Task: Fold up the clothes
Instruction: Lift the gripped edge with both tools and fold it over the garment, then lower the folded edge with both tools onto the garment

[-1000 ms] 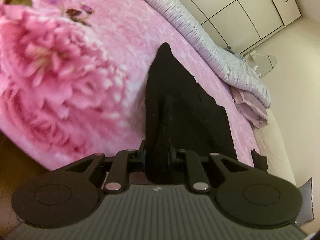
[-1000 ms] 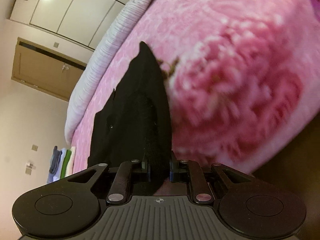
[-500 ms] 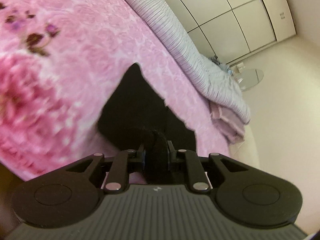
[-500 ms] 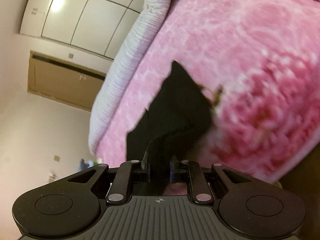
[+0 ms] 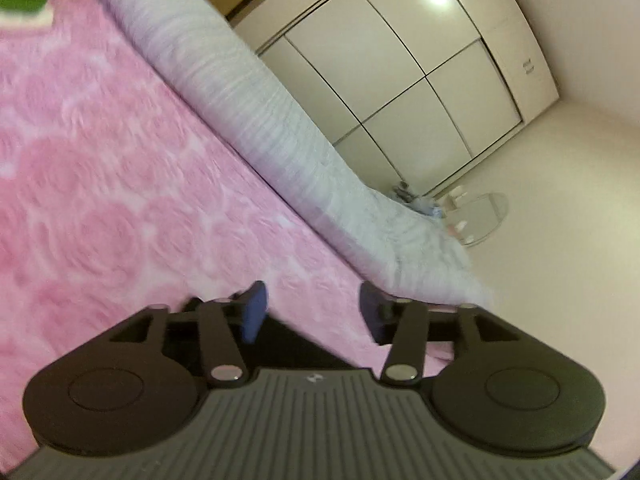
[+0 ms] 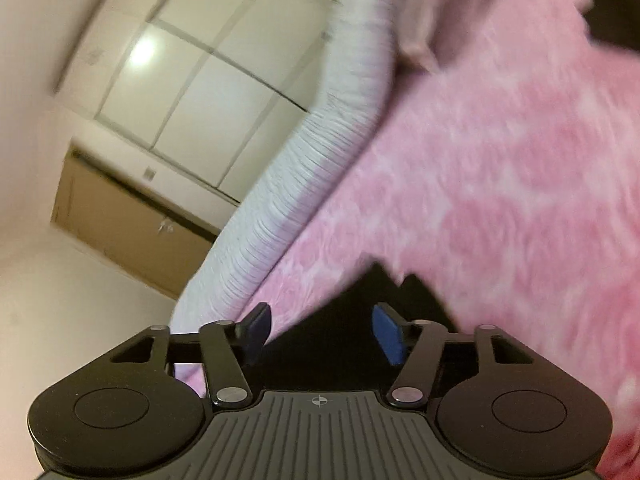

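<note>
The black garment (image 6: 352, 320) lay on the pink blanket (image 5: 120, 200), just below and between our open, empty grippers. Our left gripper (image 5: 308, 316) showed only a dark sliver of it low between its spread jaws; our right gripper (image 6: 320, 332), jaws also spread, showed a jagged edge pointing up-right. The right seemed nearer. Its long axis we could not tell.

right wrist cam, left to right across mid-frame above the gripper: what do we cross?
Cream wall → brown wooden door → white panelled wardrobe doors → pale lilac ribbed quilt roll → pink fluffy floral blanket. Black garment sits lower, between the open right gripper's fingers.
</note>
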{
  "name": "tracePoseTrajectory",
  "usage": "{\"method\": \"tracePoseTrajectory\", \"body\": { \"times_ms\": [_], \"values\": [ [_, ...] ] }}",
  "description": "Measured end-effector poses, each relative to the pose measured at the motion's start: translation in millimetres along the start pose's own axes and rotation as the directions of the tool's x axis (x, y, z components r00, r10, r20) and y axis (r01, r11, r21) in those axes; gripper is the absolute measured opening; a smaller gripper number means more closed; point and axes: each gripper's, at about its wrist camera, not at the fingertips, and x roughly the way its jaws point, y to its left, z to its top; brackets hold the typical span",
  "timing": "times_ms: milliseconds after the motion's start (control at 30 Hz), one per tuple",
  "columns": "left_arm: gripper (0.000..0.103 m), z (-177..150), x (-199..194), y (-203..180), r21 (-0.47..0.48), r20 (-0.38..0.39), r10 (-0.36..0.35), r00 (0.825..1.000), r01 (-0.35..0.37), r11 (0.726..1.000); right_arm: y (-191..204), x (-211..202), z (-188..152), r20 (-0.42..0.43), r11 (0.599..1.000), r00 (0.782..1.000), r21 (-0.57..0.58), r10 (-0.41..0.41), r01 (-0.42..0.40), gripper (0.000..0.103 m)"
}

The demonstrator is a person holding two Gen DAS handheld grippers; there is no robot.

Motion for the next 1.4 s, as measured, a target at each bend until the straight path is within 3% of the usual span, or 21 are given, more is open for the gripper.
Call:
{"method": "tracePoseTrajectory", "body": {
  "times_ms": [100, 200, 400, 733, 800, 833, 867, 933, 1067, 1133, 1300, 1400],
  "values": [
    [0.049, -19, 9, 13, 0.073, -0.067, 0.083, 0.994, -0.078, 0.994, -7, 5, -9, -0.019, 0.989, 0.998, -0.134, -0.067, 0.064, 0.062],
    [0.048, -42, 22, 31, 0.107, -0.155, 0.147, 0.977, -0.131, 0.986, -24, 14, -16, -0.052, 0.969, 0.985, -0.192, -0.165, 0.153, 0.062],
    [0.048, -45, 60, 54, 0.163, -0.187, 0.213, 0.959, -0.184, 0.969, -53, 39, -10, -0.113, 0.948, 0.965, -0.243, -0.239, 0.206, 0.062],
    [0.049, -44, 149, 45, 0.363, -0.235, 0.236, 0.943, -0.14, 0.921, -68, 130, 10, -0.221, 0.951, 0.948, -0.26, -0.229, 0.169, 0.062],
    [0.044, -49, 162, 45, 0.381, -0.238, 0.234, 0.943, -0.131, 0.915, -68, 144, 11, -0.232, 0.946, 0.944, -0.278, -0.235, 0.167, 0.059],
    [0.035, -51, 166, 46, 0.389, -0.238, 0.229, 0.944, -0.123, 0.913, -67, 150, 10, -0.232, 0.942, 0.943, -0.293, -0.238, 0.165, 0.04],
    [0.01, -53, 166, 46, 0.397, -0.233, 0.223, 0.947, -0.116, 0.91, -66, 155, 9, -0.231, 0.937, 0.942, -0.308, -0.244, 0.167, 0.028],
    [0.006, -56, 164, 45, 0.409, -0.217, 0.209, 0.954, -0.105, 0.906, -63, 162, 8, -0.22, 0.924, 0.939, -0.336, -0.264, 0.181, 0.012],
    [0.006, -55, 136, 41, 0.392, -0.111, 0.157, 0.981, -0.102, 0.914, -51, 160, 4, -0.17, 0.897, 0.958, -0.419, -0.232, 0.143, 0.009],
    [0.007, -54, 127, 38, 0.386, -0.073, 0.158, 0.985, -0.118, 0.915, -50, 166, 3, -0.168, 0.89, 0.957, -0.434, -0.235, 0.142, 0.009],
    [0.008, -59, 132, 42, 0.398, -0.023, 0.219, 0.976, -0.192, 0.897, -51, 186, 1, -0.176, 0.877, 0.947, -0.452, -0.269, 0.165, 0.009],
    [0.009, -66, 143, 49, 0.447, -0.017, 0.291, 0.957, -0.253, 0.858, -52, 198, -1, -0.181, 0.869, 0.94, -0.462, -0.289, 0.178, 0.008]
  ]
}}
